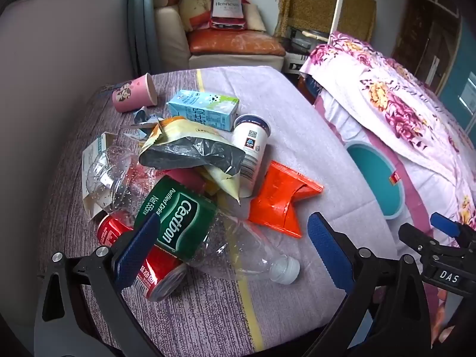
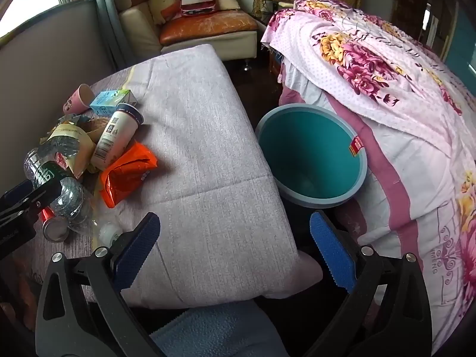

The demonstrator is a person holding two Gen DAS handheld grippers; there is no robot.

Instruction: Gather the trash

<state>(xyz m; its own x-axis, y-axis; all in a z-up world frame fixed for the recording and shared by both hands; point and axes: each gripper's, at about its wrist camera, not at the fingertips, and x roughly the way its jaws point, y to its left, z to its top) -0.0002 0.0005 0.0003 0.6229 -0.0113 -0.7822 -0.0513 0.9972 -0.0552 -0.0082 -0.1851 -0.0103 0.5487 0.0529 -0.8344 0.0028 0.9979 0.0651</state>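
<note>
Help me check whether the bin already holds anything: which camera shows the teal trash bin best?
The right wrist view: the teal trash bin sits near centre there, its whole rim and inside showing, with no trash visible in it. The left wrist view catches only part of it at the right, behind the table's edge.

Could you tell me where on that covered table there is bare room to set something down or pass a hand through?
The widest bare stretch of the table cover lies between the orange wrapper and the edge by the teal bin. The near strip in front of the bottle cap is also bare. The far-left side is crowded: pink cup, milk carton, green-label bottle, red can.
</note>
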